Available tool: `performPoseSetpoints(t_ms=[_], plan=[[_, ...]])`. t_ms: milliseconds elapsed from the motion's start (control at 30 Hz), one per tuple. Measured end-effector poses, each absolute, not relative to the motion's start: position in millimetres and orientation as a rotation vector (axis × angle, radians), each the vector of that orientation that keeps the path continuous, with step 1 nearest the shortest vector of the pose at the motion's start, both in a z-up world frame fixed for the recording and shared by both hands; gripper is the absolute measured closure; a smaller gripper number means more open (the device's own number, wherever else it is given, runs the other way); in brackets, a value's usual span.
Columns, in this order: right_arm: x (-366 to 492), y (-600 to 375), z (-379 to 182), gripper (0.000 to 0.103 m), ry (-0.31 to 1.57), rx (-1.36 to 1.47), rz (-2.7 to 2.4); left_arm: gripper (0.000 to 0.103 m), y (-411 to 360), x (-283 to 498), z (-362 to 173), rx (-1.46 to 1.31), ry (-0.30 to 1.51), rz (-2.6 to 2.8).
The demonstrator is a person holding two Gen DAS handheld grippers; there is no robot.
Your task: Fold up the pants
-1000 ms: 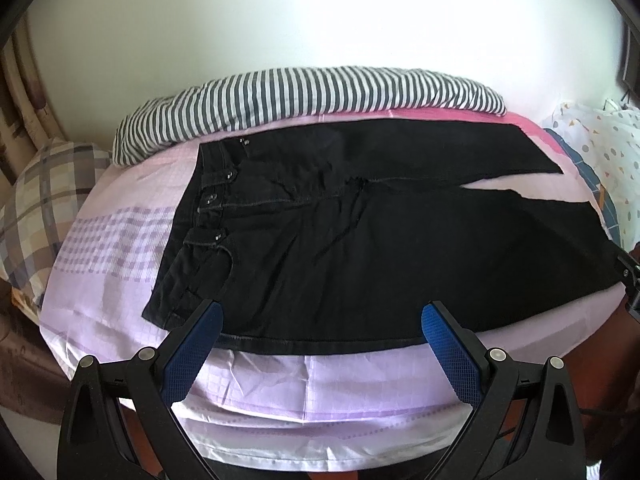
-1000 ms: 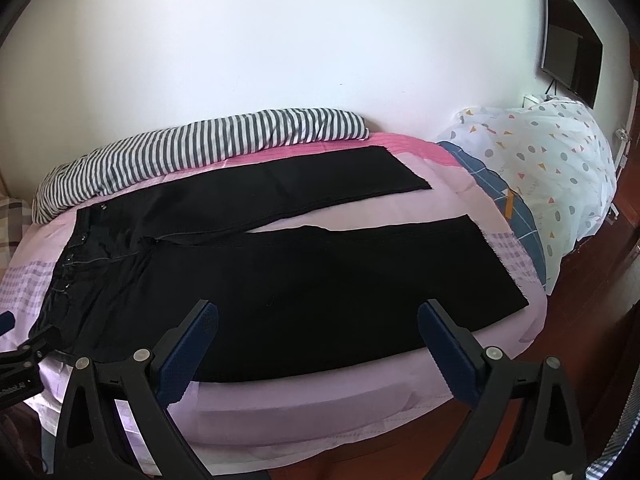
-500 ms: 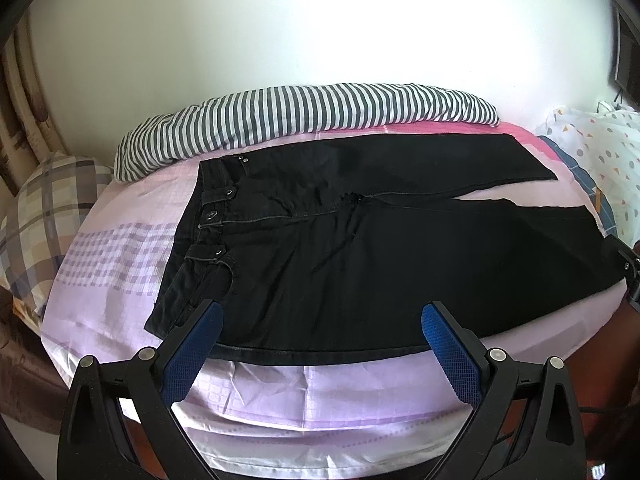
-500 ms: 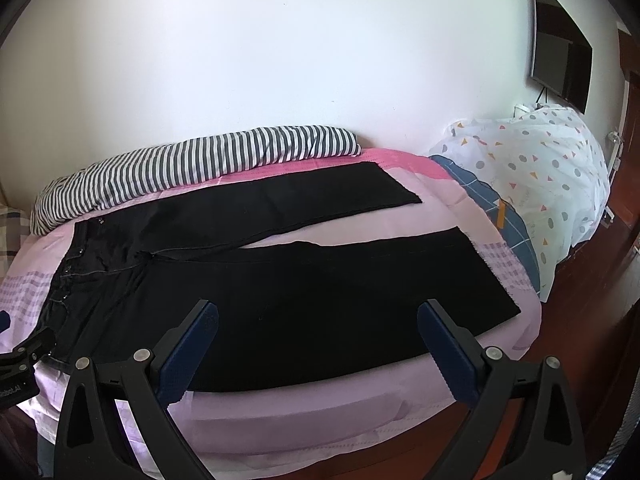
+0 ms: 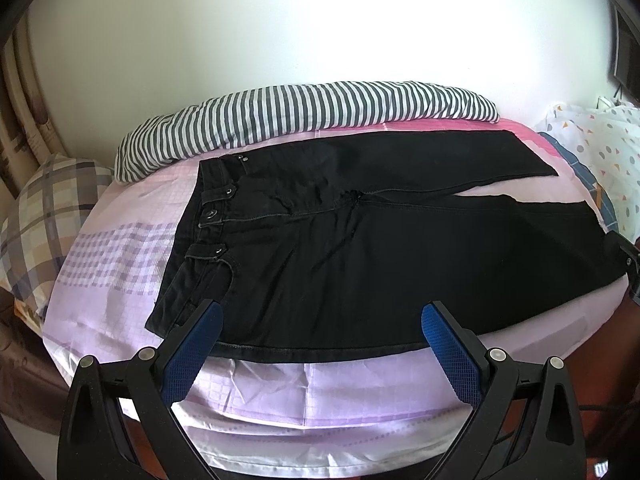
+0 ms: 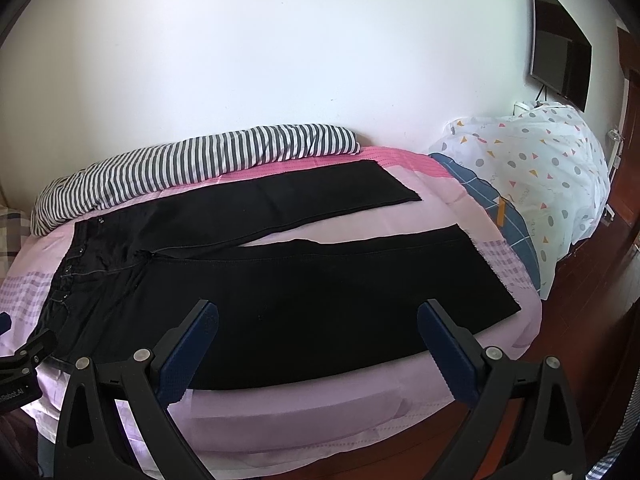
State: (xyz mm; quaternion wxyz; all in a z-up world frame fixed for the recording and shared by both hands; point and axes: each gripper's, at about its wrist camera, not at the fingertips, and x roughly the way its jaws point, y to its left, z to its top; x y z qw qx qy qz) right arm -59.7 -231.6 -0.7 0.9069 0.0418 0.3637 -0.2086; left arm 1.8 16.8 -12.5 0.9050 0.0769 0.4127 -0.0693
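Fingers (image 5: 196, 340) of left gripper (image 5: 322, 334) spread wide, nothing held; right gripper (image 6: 318, 338) likewise agape and empty. Both are poised off the near bed edge, not touching cloth.

Pants (image 5: 360, 248) are laid flat on the bed (image 5: 120, 256), waistband to the left, legs splayed in a V to the right, hems (image 6: 496, 280) near the bed's right end.

Handling est.: black denim-like weave, medium weight, limp but w/ some body; thick at waistband, seams, rivets. Not slippery, not fragile. Sheet under it looks smooth, so cloth is expected to slide when pulled.

Grip pts judged best: near waistband corner (image 5: 160, 320) for left, near-leg hem corner for right; edge pinched, not the flat.

Other: striped roll (image 5: 304, 116) at the wall side, plaid pillow (image 5: 44, 216) left, dotted quilt (image 6: 540, 176) right.
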Motion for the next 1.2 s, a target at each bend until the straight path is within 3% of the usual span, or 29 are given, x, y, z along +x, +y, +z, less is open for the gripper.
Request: performPoseSetpoints(t_ms=[1200], plan=[[-55.0, -235.7, -6.2, 0.005, 0.779, 0.116, -0.417, 0.003, 18.6, 2.5, -16.8, 0.158, 0.863, -0.147]])
